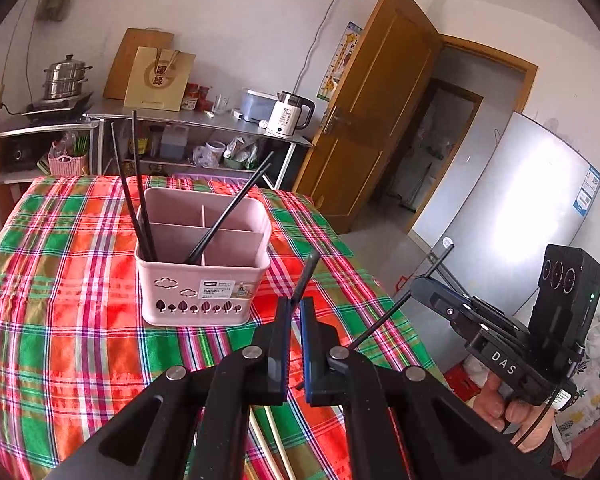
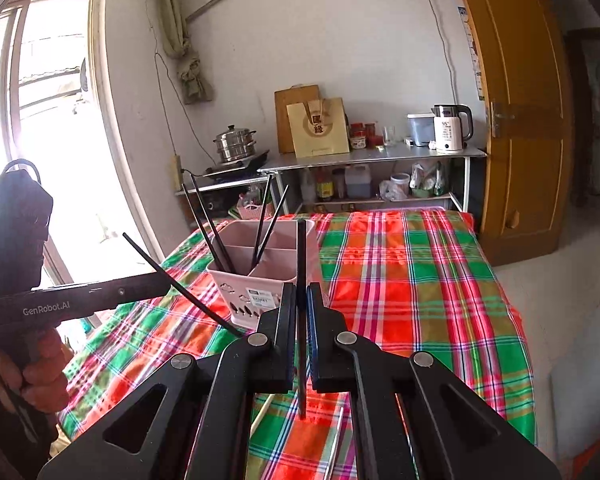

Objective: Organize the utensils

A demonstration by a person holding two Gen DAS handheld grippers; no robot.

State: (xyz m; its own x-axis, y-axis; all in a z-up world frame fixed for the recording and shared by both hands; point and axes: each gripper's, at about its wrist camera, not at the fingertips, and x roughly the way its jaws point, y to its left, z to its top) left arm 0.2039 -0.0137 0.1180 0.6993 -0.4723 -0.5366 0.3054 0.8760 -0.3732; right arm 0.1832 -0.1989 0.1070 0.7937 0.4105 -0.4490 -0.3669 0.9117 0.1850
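Observation:
A pink divided utensil basket (image 1: 202, 264) stands on the plaid tablecloth (image 1: 60, 320) and holds several black chopsticks (image 1: 140, 200). It also shows in the right wrist view (image 2: 260, 276). My left gripper (image 1: 296, 308) is shut on a black chopstick (image 1: 306, 276), just in front of the basket. My right gripper (image 2: 301, 296) is shut on another black chopstick (image 2: 301, 264), held upright near the basket. The right gripper (image 1: 424, 280) shows in the left wrist view at right with its chopstick (image 1: 396, 308); the left gripper (image 2: 164, 280) shows in the right wrist view with its chopstick (image 2: 180, 284).
Pale utensils (image 1: 268, 440) lie on the cloth under my left gripper; they also show in the right wrist view (image 2: 336, 440). A metal shelf (image 1: 204, 120) with a kettle (image 1: 290, 114) and steamer pot (image 1: 66, 78) stands behind the table. A wooden door (image 1: 364, 120) and a fridge (image 1: 520, 208) are at right.

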